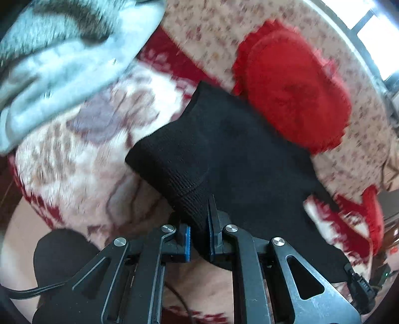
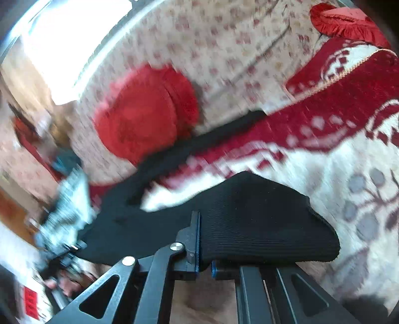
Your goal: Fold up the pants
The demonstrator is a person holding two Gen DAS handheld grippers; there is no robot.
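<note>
Black knit pants (image 1: 239, 154) lie on a red and white patterned blanket (image 1: 82, 159). My left gripper (image 1: 199, 224) is shut on a ribbed edge of the pants, lifted off the blanket. In the right wrist view my right gripper (image 2: 205, 239) is shut on another ribbed edge of the pants (image 2: 261, 219), which drapes over its right finger and hides it. The fabric stretches left toward the other gripper (image 2: 62, 224), seen blurred at the left.
A red round cushion (image 1: 291, 89) leans on a floral sofa back (image 1: 212, 22) just behind the pants; it also shows in the right wrist view (image 2: 142, 112). A grey garment (image 1: 49, 62) lies at the upper left. A bright window (image 2: 64, 40) is behind.
</note>
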